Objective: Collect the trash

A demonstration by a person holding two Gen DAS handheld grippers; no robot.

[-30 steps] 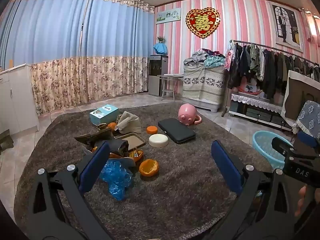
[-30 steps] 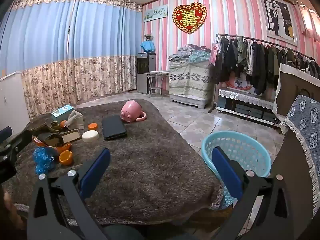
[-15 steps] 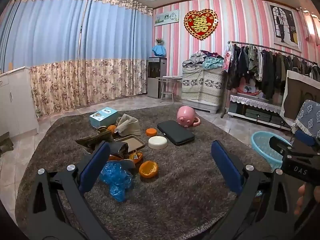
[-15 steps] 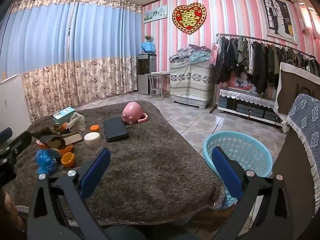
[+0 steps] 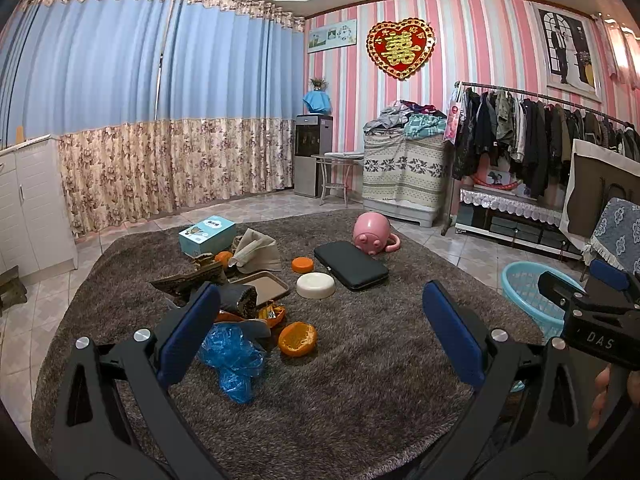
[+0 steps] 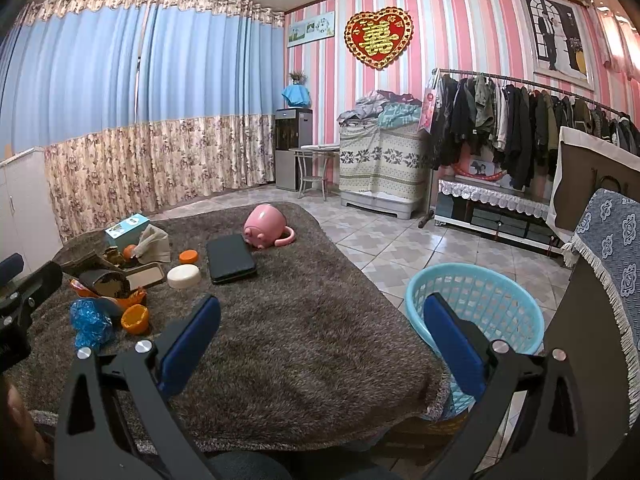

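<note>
A crumpled blue plastic bag point(image 5: 232, 354) and an orange peel half point(image 5: 297, 339) lie on the brown shaggy table cover point(image 5: 360, 380), beside a heap of wrappers and dark scraps point(image 5: 240, 300). The bag point(image 6: 90, 322) and peel point(image 6: 135, 319) also show in the right wrist view. My left gripper point(image 5: 320, 340) is open and empty, held above the table short of the trash. My right gripper point(image 6: 320, 344) is open and empty over the table's near right part. A light blue basket point(image 6: 476, 300) stands on the floor right of the table.
A black case point(image 5: 350, 265), a white round lid point(image 5: 316, 285), an orange lid point(image 5: 302, 265), a pink piggy mug point(image 5: 372, 234), a blue tissue box point(image 5: 206, 234) and a beige cloth point(image 5: 256, 250) lie farther back. A clothes rack point(image 5: 540, 140) lines the right wall.
Both views have shifted slightly; the left gripper has drifted a little so the trash sits marginally lower and nearer. Both grippers stay open and empty.
</note>
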